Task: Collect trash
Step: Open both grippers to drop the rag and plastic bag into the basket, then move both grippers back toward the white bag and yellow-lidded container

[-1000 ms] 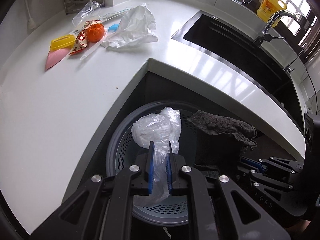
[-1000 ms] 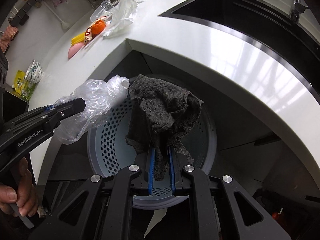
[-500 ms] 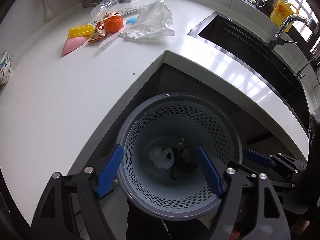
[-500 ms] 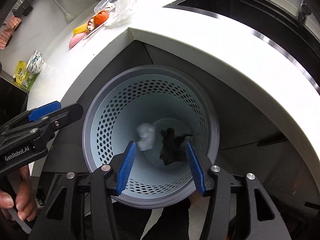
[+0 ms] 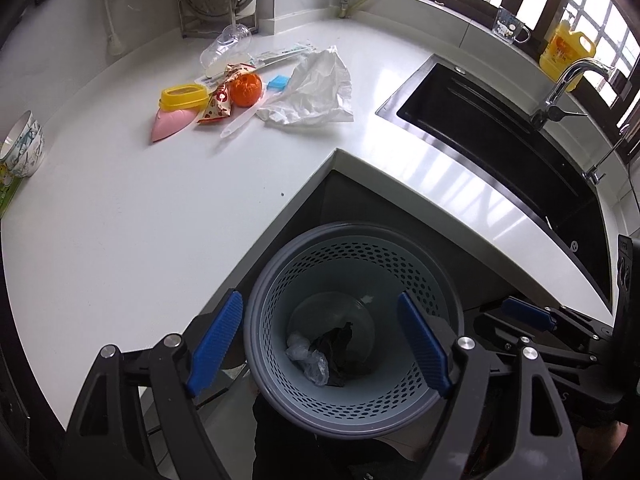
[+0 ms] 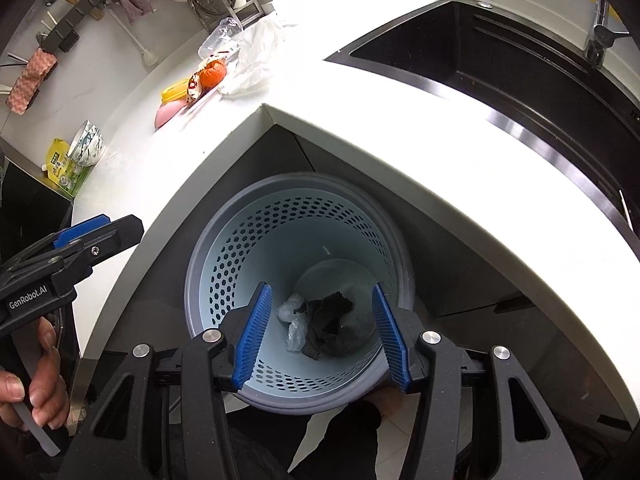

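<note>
Both hand-held grippers hang above the perforated waste basket (image 5: 352,240), which stands on the floor in the inner corner of the white bench (image 5: 120,220); the basket's near rim is cut off behind the gripper frames. The left hand-held gripper (image 5: 318,346) has just been opening and stands wide with nothing between its blue pads. The right hand-held gripper (image 6: 322,338) is likewise open and empty. At the basket's bottom lie a crumpled clear plastic bag (image 5: 308,360) and a dark grey rag (image 5: 340,344), touching, shapes hard to make out. On the bench, well apart, remain an orange (image 5: 246,89), a crumpled white bag (image 5: 316,88), a toppled clear cup (image 5: 226,44), a yellow lid (image 5: 182,97) and a snack wrapper (image 5: 218,104).
</note>
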Tool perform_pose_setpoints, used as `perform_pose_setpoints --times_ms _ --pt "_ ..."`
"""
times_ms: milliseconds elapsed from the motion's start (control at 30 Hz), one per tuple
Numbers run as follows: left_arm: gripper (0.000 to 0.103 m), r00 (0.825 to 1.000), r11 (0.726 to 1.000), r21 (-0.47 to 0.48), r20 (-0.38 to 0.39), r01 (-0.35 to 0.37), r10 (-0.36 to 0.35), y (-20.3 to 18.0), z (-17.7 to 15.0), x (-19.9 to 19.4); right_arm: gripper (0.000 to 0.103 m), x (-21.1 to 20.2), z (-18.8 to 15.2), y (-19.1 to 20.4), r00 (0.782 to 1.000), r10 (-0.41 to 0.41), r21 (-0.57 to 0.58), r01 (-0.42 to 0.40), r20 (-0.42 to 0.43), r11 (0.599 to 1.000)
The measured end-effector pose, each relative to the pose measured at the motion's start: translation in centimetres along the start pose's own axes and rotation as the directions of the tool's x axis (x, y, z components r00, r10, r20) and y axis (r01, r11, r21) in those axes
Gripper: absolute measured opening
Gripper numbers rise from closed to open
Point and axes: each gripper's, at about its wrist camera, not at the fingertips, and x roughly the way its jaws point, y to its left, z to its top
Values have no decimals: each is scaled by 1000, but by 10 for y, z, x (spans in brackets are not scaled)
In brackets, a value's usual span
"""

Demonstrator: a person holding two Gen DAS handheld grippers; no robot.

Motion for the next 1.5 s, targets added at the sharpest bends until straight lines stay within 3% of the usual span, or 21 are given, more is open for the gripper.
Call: perform_pose_setpoints --times_ms 300,467,667,867,1100,1500 --pt "80 999 1000 8 47 13 -14 -9 14 -20 51 -19 19 -1 999 17 -4 -17 39 1000" --pt "80 997 998 -16 54 57 -56 -4 23 -22 51 -22 32 6 999 5 -26 -3 45 1000" --pt "80 995 998 3 85 59 -59 6 35 -32 50 -37 46 15 992 27 12 -29 123 1000" --pt "80 994 1000 0 107 27 -27 31 50 -39 51 -38 63 30 986 54 15 -57 156 998" --pt "81 990 1000 -12 136 -20 22 70 77 -41 51 -10 88 46 987 73 64 -83 146 995" --pt "82 989 996 -25 122 -83 85 154 130 -1 51 42 140 83 989 47 106 -62 139 992"
